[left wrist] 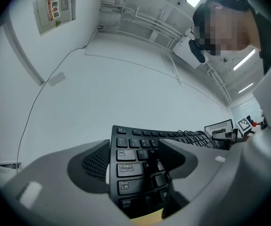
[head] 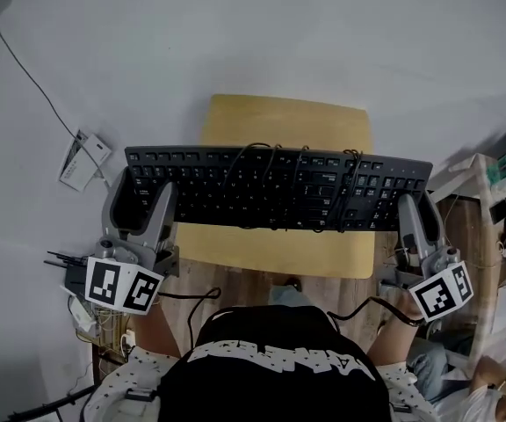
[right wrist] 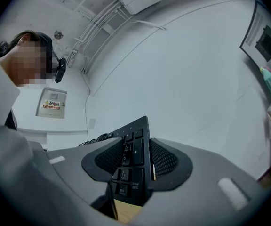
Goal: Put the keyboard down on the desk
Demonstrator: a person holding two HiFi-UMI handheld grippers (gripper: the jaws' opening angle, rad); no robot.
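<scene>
Both grippers are on it: the left gripper (head: 140,202) is clamped across the left end of the black keyboard (head: 279,187), around the Caps Lock and Shift keys, and the right gripper (head: 418,216) is pinched on the number-pad end, one pad above and one below. The keyboard sits level over the small wooden bench (head: 279,117), keys up, and both its ends reach out past the bench's sides. Its cable (head: 275,158) is looped loosely across the keys. From above I can't say whether the underside already touches the wood. To set it down well, I'd judge both ends must travel together so it lands flat, centred so the overhang is even on each side. The under-pads want to be clear of the bench edges, and neither gripper should let go until the wood carries the weight.
</scene>
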